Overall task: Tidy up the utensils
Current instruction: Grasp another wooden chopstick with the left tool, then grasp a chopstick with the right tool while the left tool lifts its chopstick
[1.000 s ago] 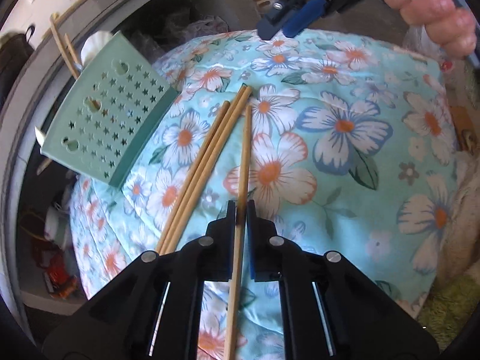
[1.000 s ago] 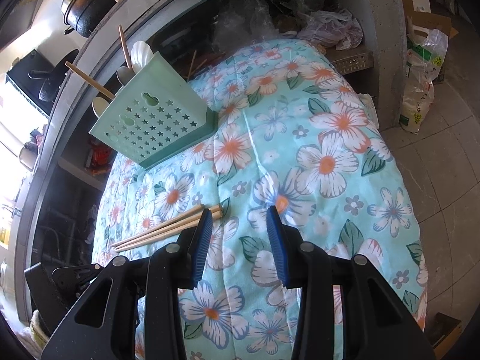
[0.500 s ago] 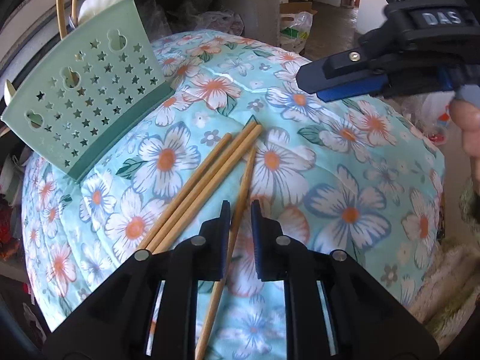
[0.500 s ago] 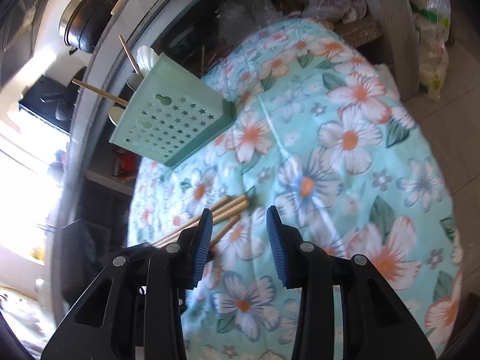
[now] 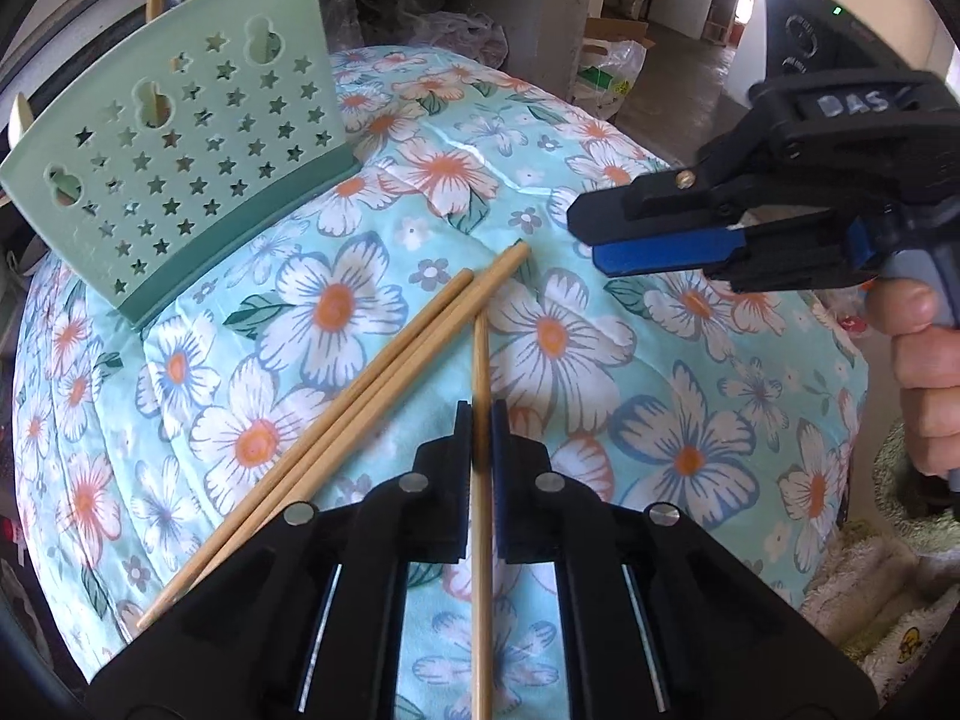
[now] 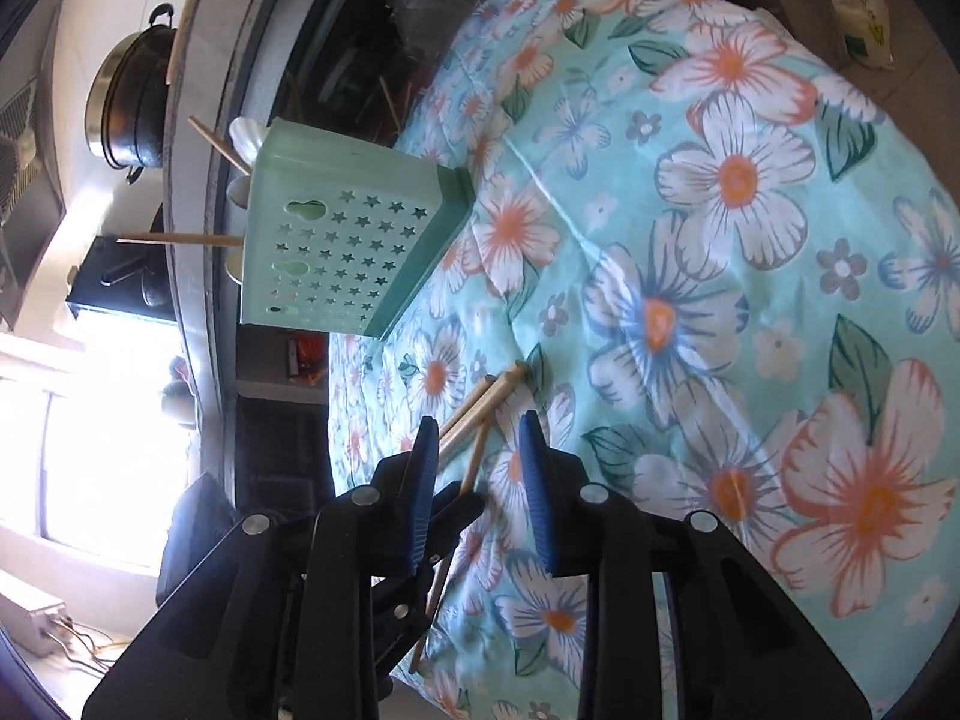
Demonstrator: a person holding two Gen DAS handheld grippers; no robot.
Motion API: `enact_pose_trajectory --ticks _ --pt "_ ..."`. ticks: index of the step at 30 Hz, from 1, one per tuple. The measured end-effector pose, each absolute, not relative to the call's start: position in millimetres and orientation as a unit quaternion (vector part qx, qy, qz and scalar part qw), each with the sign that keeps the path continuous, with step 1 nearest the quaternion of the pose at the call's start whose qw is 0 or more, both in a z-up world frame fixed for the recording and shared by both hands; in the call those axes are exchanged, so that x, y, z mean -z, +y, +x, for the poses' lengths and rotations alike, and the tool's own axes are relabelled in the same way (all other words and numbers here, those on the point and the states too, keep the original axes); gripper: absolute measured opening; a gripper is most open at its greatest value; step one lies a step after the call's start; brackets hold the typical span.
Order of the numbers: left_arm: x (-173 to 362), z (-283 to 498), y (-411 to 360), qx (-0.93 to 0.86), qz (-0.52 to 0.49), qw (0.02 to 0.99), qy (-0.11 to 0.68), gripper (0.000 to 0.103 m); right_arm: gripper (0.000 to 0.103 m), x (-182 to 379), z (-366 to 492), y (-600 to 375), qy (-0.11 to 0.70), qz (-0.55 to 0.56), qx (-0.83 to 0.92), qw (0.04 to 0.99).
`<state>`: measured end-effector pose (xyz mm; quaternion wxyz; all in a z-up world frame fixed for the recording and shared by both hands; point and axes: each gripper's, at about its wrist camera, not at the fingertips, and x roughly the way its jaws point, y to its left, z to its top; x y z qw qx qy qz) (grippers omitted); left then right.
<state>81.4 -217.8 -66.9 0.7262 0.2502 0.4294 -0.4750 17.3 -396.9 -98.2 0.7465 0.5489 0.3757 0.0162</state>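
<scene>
Left wrist view: left gripper is clamped on one chopstick, which runs straight back between the pads. A second ago its tip lay flat on the floral cloth; now the camera sits higher and the holder looks nearer, so the stick is probably lifted clear. Three more chopsticks lie side by side on the cloth, just left of the held one. Right gripper has come in from the right, close above the stick tips; a hand grips its handle. Jaw gap unreadable from this side-on angle.

Right wrist view: settles that, jaws plainly apart, nothing between them. It has swung toward the chopstick ends since half a second ago. Only here: the holder's open top already carries sticks and a spoon. Judgement: held stick goes there next.
</scene>
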Motion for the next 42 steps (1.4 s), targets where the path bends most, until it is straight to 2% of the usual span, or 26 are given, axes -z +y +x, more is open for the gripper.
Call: enact_pose_trajectory --ticks 12,20,37,38,42 --pt "32.1 98.8 -174.6 0.459 0.147 0.761 0.435 0.005 0.025 116.5 44.1 -383.3 0.389 0.578 -0.023 0.717" --pt "22.2 114.7 -149.2 0.432 0.079 0.785 0.437 0.005 0.025 112.4 35.3 -403.2 0.362 0.596 0.006 0.716" --pt "25.4 117.7 -138.2 0.422 0.054 0.785 0.450 0.005 0.025 131.1 78.7 -392.8 0.389 0.618 0.003 0.683" --pt "25.4 118.2 -137.5 0.421 0.053 0.785 0.451 0.005 0.025 131.6 81.2 -393.7 0.389 0.617 0.006 0.684" --pt "26.4 121.8 -134.2 0.415 0.048 0.788 0.453 0.005 0.012 135.4 88.9 -395.8 0.387 0.617 0.020 0.684"
